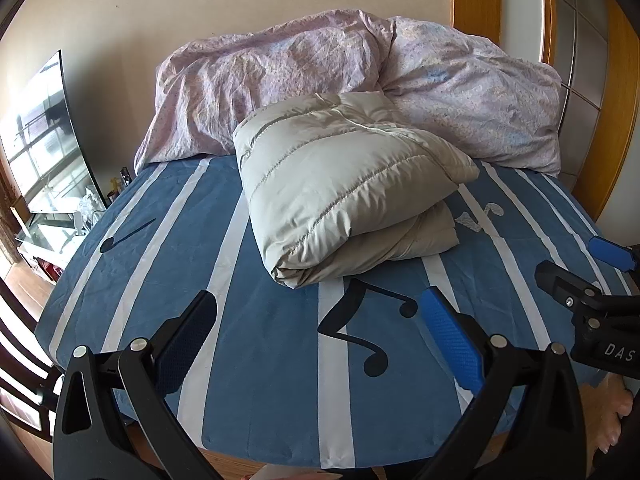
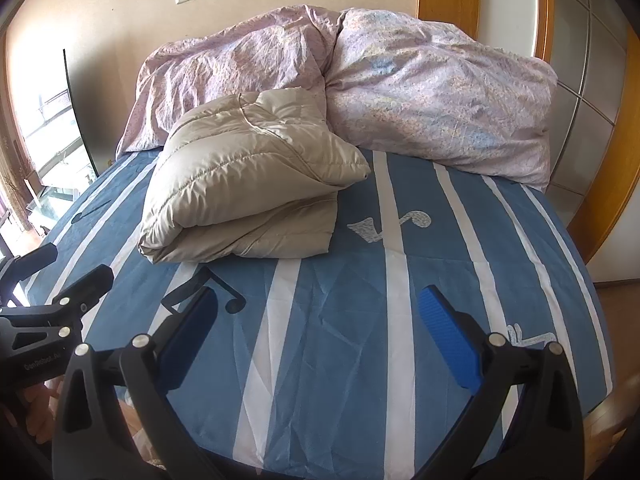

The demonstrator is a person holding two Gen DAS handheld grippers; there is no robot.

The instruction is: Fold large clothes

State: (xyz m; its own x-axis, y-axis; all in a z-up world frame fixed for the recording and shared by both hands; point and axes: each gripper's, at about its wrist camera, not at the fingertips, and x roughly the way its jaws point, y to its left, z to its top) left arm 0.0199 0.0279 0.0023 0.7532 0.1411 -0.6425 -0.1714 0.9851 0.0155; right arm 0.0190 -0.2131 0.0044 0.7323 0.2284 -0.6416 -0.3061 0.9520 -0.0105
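Note:
A beige quilted down jacket point(image 1: 344, 188) lies folded into a thick bundle on the blue striped bed sheet point(image 1: 280, 360); it also shows in the right wrist view point(image 2: 244, 184). My left gripper point(image 1: 320, 320) is open and empty, held above the bed's near end, short of the jacket. My right gripper point(image 2: 320, 320) is open and empty, to the right of the jacket and nearer the foot of the bed. The right gripper also shows at the right edge of the left wrist view point(image 1: 576, 264), and the left gripper shows at the left edge of the right wrist view point(image 2: 68, 272).
A crumpled pink floral duvet point(image 1: 360, 80) is piled at the head of the bed behind the jacket. A television point(image 1: 44, 136) stands to the left on a glass stand. A wooden door frame point(image 1: 616, 120) is at the right. A bare foot point(image 1: 612, 416) shows by the bed.

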